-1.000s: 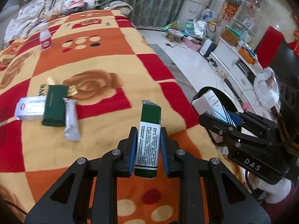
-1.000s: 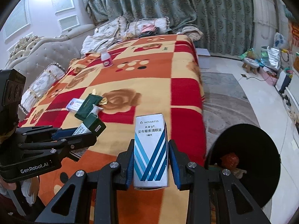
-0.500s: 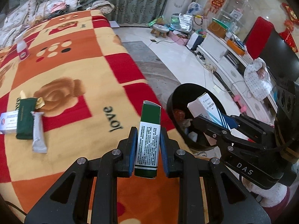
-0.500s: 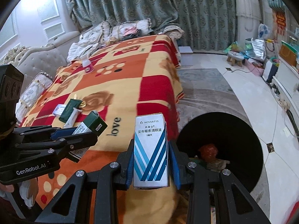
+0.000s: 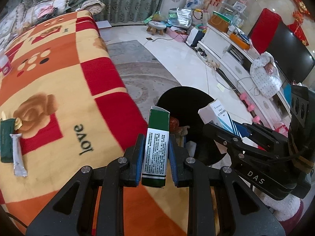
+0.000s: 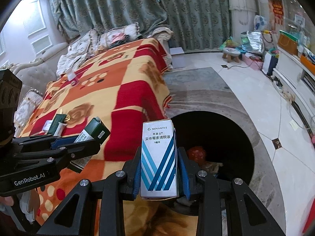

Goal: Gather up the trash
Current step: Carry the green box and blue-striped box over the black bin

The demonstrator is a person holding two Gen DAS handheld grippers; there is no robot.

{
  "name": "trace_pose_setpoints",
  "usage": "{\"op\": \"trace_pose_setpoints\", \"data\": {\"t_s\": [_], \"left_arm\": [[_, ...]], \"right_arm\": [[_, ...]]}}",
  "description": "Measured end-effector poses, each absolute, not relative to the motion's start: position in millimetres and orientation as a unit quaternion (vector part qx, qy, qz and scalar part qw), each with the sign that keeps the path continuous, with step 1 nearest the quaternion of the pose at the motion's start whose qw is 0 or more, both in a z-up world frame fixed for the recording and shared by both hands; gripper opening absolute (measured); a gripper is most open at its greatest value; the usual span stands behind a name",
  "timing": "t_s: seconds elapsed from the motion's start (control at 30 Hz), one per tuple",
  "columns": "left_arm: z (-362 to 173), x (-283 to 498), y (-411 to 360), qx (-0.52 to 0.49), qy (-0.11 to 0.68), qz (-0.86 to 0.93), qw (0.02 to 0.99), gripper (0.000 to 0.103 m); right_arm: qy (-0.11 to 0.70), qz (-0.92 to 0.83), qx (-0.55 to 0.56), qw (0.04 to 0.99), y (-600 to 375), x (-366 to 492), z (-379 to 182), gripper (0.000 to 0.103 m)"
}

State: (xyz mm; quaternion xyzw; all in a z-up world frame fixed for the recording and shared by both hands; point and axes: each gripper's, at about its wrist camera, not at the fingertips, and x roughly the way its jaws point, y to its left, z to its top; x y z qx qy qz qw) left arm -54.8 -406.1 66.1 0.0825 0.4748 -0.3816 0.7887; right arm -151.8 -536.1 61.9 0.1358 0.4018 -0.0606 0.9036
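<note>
My left gripper (image 5: 155, 153) is shut on a narrow green box (image 5: 156, 143) with white printed text, held upright at the blanket's edge. My right gripper (image 6: 159, 169) is shut on a white box with blue stripes (image 6: 158, 157). Each gripper shows in the other's view: the right gripper (image 5: 232, 131) with its white box (image 5: 214, 112), the left gripper (image 6: 78, 147) with its green box (image 6: 94, 133). A round black bin (image 6: 216, 137) stands on the floor just beyond both boxes, with red and pale scraps inside; it also shows as the bin (image 5: 185, 102) in the left wrist view.
A red, orange and cream blanket (image 5: 59, 82) covers the surface at left. On it lie a dark green packet (image 5: 6, 137), a silver sachet (image 5: 18, 161) and a small white bottle (image 6: 71, 77). A white cabinet (image 5: 232, 55), a stool (image 5: 156, 27) and bags line the far floor.
Both grippers have travelled right, off the blanket's middle toward the black bin, each still holding its box. The bin now fills more of both views; the leftover packets have slid to the left edge.
</note>
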Motion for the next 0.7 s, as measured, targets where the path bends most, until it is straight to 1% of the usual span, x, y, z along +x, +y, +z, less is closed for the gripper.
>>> {"op": "trace_pose_setpoints", "data": {"t_s": [0.7], "left_arm": [[42.3, -48.9, -446.1, 0.091, 0.493, -0.392, 0.771, 0.021]], "right_arm": [[0.408, -0.097, 0.163, 0.893, -578.6, -159.8, 45.4, 0.032]]}}
